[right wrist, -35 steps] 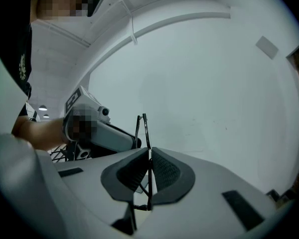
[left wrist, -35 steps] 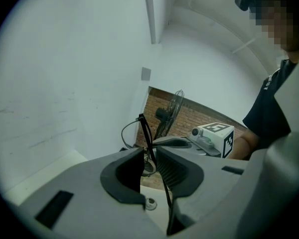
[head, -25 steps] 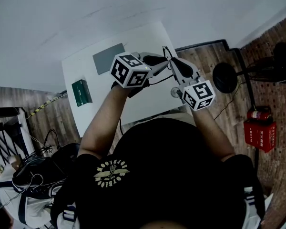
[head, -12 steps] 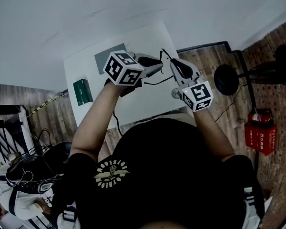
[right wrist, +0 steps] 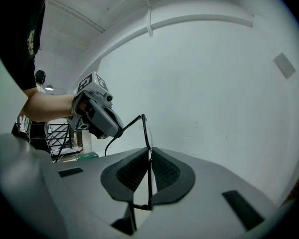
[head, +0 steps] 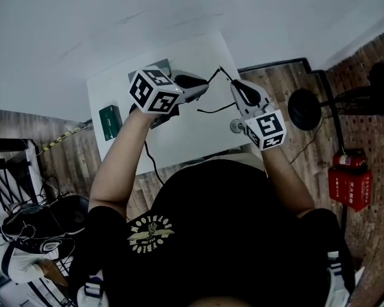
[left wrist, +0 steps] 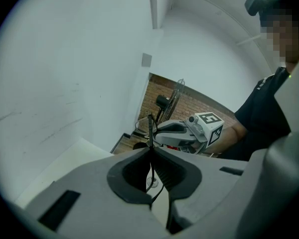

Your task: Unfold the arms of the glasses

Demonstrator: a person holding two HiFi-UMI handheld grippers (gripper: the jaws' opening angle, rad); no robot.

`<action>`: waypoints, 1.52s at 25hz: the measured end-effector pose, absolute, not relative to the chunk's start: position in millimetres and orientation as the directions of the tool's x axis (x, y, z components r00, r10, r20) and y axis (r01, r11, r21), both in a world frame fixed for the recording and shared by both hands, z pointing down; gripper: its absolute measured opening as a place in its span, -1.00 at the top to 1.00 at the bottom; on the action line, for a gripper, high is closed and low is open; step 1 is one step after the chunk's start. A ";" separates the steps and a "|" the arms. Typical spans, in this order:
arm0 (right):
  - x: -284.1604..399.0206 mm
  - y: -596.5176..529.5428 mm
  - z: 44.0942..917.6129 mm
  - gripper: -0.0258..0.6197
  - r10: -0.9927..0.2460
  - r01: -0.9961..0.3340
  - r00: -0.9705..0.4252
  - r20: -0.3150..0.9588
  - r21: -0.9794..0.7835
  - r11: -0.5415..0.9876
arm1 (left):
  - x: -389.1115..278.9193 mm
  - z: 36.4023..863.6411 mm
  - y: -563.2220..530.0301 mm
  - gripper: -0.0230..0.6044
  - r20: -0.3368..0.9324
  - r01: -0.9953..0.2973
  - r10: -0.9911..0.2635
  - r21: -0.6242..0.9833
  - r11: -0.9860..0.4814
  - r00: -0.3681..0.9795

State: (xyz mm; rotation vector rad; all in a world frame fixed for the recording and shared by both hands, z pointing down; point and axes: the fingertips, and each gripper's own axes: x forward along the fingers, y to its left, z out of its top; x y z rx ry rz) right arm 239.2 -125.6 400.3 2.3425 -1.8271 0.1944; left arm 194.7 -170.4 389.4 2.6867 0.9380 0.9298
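Thin black wire-rimmed glasses (head: 219,75) hang in the air above the white table (head: 185,133), between my two grippers. My right gripper (head: 233,84) is shut on the front rim; in the right gripper view the rim (right wrist: 148,133) stands upright between the closed pads of that gripper (right wrist: 149,151). My left gripper (head: 206,83) is shut on one arm of the glasses. That arm (left wrist: 150,133) runs between the closed pads of the left gripper (left wrist: 150,150) and swings out from the rim toward the left. The other arm (head: 211,110) curves down below.
A green box (head: 109,121) lies at the table's left edge, and a grey pad (head: 159,64) is partly hidden behind the left gripper's cube. A black round stand base (head: 303,107) and a red object (head: 349,184) sit on the wood floor to the right.
My left gripper has moved left, away from the right one, drawing the held arm outward from the rim. The right gripper has stayed in place.
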 end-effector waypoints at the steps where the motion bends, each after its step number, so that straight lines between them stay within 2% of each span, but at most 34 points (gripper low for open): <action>1: 238.6 -125.0 400.1 0.85 -0.949 -0.970 0.242 0.202 0.051 -0.237 | 193.3 388.1 -170.8 0.83 0.511 0.513 0.601 0.319 -0.797 0.615; 20: 231.4 -116.1 405.8 0.86 -0.952 -0.980 0.198 0.233 0.062 -0.189 | 179.1 367.5 -181.9 0.84 0.520 0.462 0.512 0.234 -0.855 0.684; 26: 242.3 -111.7 405.9 0.86 -0.955 -0.982 0.189 0.228 0.065 -0.178 | 178.0 372.6 -180.6 0.80 0.512 0.408 0.440 0.181 -0.895 0.738; 32: 262.0 -106.4 405.5 0.86 -0.959 -0.982 0.186 0.214 0.043 -0.181 | 167.5 371.5 -196.1 0.78 0.459 0.287 0.306 0.112 -0.951 0.834; 38: 281.2 -109.5 386.7 0.86 -0.969 -0.985 0.174 0.173 0.035 -0.170 | 146.0 349.6 -220.5 0.78 0.265 0.033 0.039 0.029 -0.999 0.964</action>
